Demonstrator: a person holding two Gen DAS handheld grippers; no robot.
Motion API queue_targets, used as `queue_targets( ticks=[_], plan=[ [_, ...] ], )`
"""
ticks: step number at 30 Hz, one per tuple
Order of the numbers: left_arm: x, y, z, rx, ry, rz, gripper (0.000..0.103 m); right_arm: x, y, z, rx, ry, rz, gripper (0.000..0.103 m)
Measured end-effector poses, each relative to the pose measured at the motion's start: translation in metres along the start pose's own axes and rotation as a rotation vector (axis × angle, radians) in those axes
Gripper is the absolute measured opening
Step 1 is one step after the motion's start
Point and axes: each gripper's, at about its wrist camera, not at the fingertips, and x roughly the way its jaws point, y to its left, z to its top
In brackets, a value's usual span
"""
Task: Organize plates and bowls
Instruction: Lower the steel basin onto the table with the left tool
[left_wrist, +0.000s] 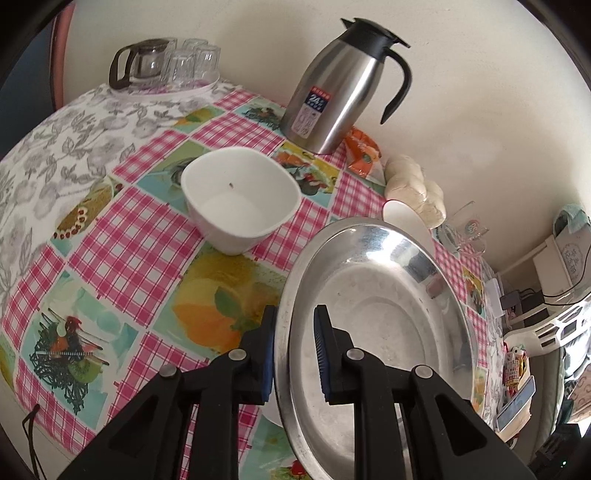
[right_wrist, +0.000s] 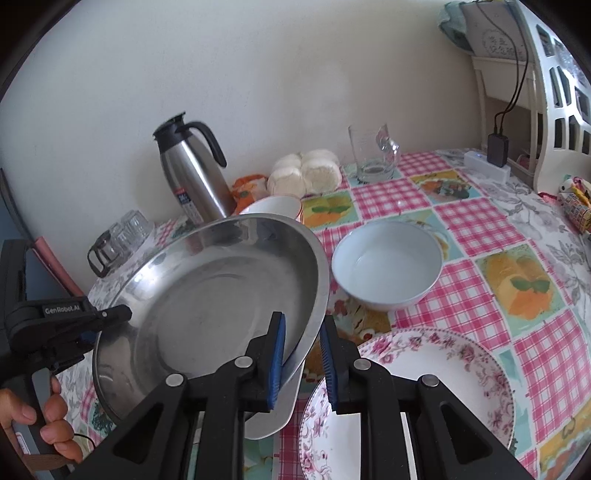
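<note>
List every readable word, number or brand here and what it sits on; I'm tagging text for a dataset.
"GenRobot.AI": on the left claw's black body, right wrist view.
"24": on the steel thermos jug's label; the smaller print on that label is too small to read.
Round logo on the glass mug: blurred.
Writing on the framed card on the shelf: unreadable.

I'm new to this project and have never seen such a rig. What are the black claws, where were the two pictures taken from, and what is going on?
They are hand-held two-finger grippers, one in each of a person's hands, each with a wide-angle camera looking along its fingers. The left gripper and right gripper each pinch opposite rims of one round steel plate, tilted above the table with the pink checked cloth. On it stand a squarish white bowl, a round pale bowl, a floral china plate and a steel jug.
</note>
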Motion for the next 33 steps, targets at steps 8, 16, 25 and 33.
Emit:
queue_targets(
  ticks=[8,16,25,33],
  plan=[
    [0.025,0.014,-0.001,-0.040,0.082,0.007,0.018,0.017,0.002,-0.009,-0.019,0.066,-0.025,0.021],
    [0.030,0.019,-0.003,-0.058,0.104,0.007,0.018,0.027,0.003,-0.015,-0.050,0.108,-0.047,0.021],
    [0.038,0.026,-0.003,-0.079,0.123,0.020,0.019,0.033,0.009,-0.020,-0.096,0.132,-0.061,0.022],
    [0.045,0.028,-0.004,-0.089,0.143,0.027,0.019,0.040,0.014,-0.025,-0.138,0.164,-0.088,0.022]
  ],
)
